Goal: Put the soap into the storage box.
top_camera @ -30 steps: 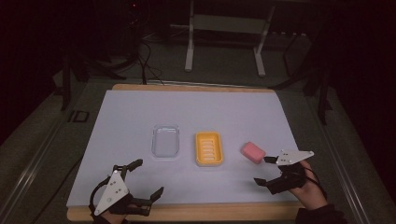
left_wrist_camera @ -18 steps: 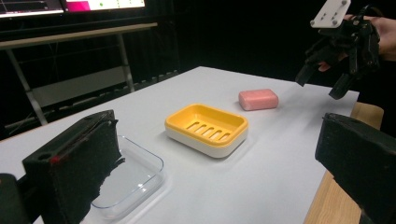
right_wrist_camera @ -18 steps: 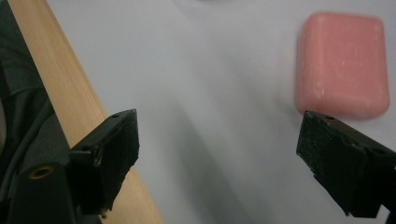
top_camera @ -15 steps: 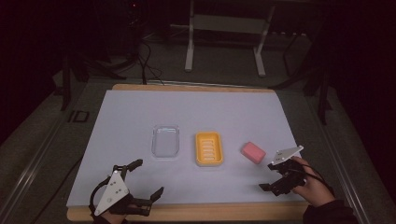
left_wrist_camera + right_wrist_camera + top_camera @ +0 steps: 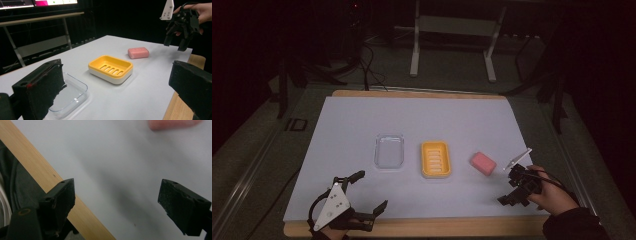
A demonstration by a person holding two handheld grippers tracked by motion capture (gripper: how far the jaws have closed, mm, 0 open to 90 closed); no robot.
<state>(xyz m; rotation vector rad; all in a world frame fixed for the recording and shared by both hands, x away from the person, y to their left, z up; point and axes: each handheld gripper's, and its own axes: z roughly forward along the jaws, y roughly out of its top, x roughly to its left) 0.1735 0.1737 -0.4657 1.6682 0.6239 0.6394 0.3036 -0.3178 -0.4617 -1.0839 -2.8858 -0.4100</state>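
Both grippers, left [image 5: 371,192] and right [image 5: 117,205]: jaws wide, seemingly empty.

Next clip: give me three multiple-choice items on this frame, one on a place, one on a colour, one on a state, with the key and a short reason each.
1. What lies between the clear tray and the pink soap?
A. a sponge
B. the soap dish
C. a cup

2. What colour is the soap dish?
A. yellow
B. green
C. blue

3. How does the right gripper stand?
A. shut on the soap
B. shut, empty
C. open, empty

Key: 1 B, the high view shows the row; 2 A, yellow with a white base; 3 C, its jaws stand wide apart over the white table.
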